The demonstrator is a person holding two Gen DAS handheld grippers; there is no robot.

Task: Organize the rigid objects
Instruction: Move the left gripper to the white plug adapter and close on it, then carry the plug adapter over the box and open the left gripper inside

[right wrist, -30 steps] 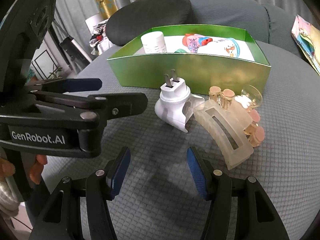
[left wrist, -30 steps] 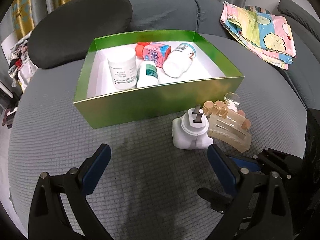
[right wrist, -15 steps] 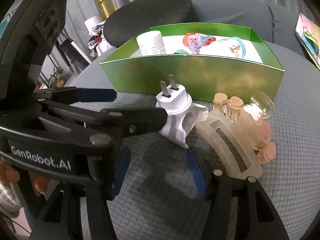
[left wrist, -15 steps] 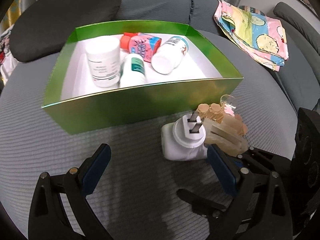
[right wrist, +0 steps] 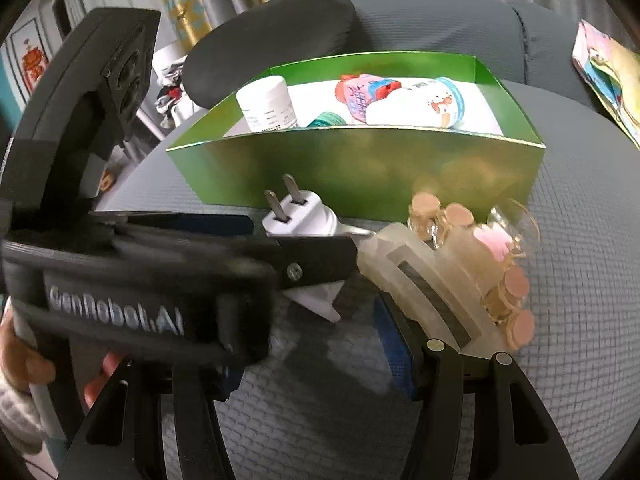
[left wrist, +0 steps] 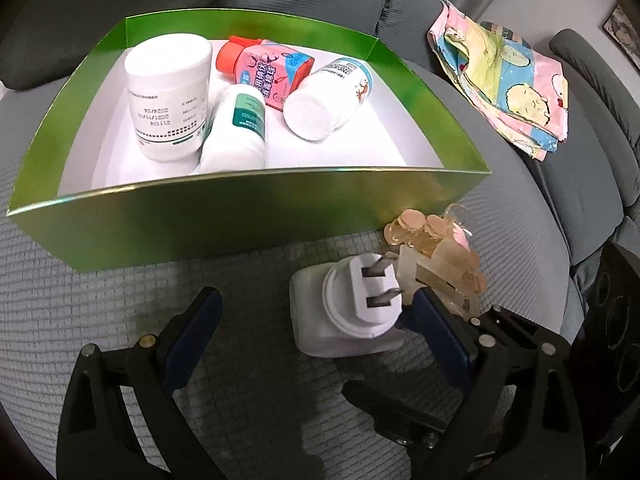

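Honestly the sketchy part here is how crowded that one spot is. The white plug adapter [left wrist: 352,312] is sitting on the grey cushion [left wrist: 100,320] just in front of the green box [left wrist: 240,220], prongs pointing up, and the chunky translucent hair clip [left wrist: 440,256] is jammed right against its side. The left claw [left wrist: 312,304] is spread wide around the plug with nothing pinched yet. Its right-side finger [left wrist: 436,336] is wedged into the seam between plug and clip, while the other finger is well off to the left. So my guess is that if it squeezes from here, the far finger shoves the plug sideways into the clip before any real grip happens. The rounded plastic body could also squirt out or tip over, since the cushion is soft. It might drag the clip along too, and those little bead bits look easy to snag. Meanwhile the right claw [right wrist: 312,352] is parked super close, jaws about halfway apart and not clamped on anything I can see, though one finger is mostly hidden behind the left tool. The clip lies across its right-side finger. Two tools that close can easily knock each other. Also the box already has four bottles [left wrist: 168,92] lying or standing loose in it, so dropping the plug in carelessly could topple the upright one. The box wall looks like thin card too, so it'd be easy to clip on the way over.
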